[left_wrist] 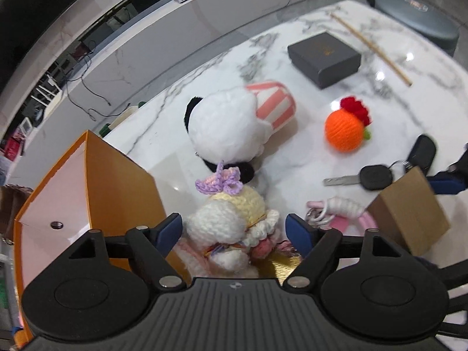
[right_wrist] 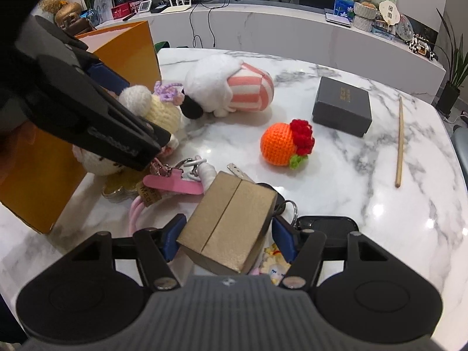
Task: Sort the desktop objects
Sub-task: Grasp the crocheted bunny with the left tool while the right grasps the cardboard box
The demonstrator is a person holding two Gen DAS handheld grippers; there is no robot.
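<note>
Crochet doll first, since that's what my left gripper [left_wrist: 234,231] is straddling: a cream-and-white yarn doll [left_wrist: 231,219] with a lilac bow on top, sitting dead centre between my blue pads [left_wrist: 169,229], which are spread wide on either side of it. From the left wrist view I honestly can't tell if either pad is touching the yarn yet, but they're not squeezed in. The doll stands upright-ish with its long axis running toward 12 o'clock away from me, so the fingers cross it the short way, which looks like the right grab. The open orange cardboard box [left_wrist: 87,193] is right at my 9 to 10 o'clock, its wall just beside the doll, so I reckon the trip is a short lift and swing left. Meanwhile my right gripper [right_wrist: 228,237] has its pads pressed against both sides of a small gold-brown cardboard box [right_wrist: 231,228], tilted with its seam running toward 1 o'clock, and it looks lifted off the white marble tabletop [right_wrist: 365,193]. The left hand is clearly the nearer one to the orange box. Stuff left out on the marble: a white plush panda in a pink-striped outfit [left_wrist: 234,122] at 12, an orange crochet ball with a red flower [left_wrist: 348,128] at 1 o'clock, and a black car key [left_wrist: 371,177] at 2. Only worry is the pink keychain strap [right_wrist: 172,184] tangled near the doll's base, might drag along.
</note>
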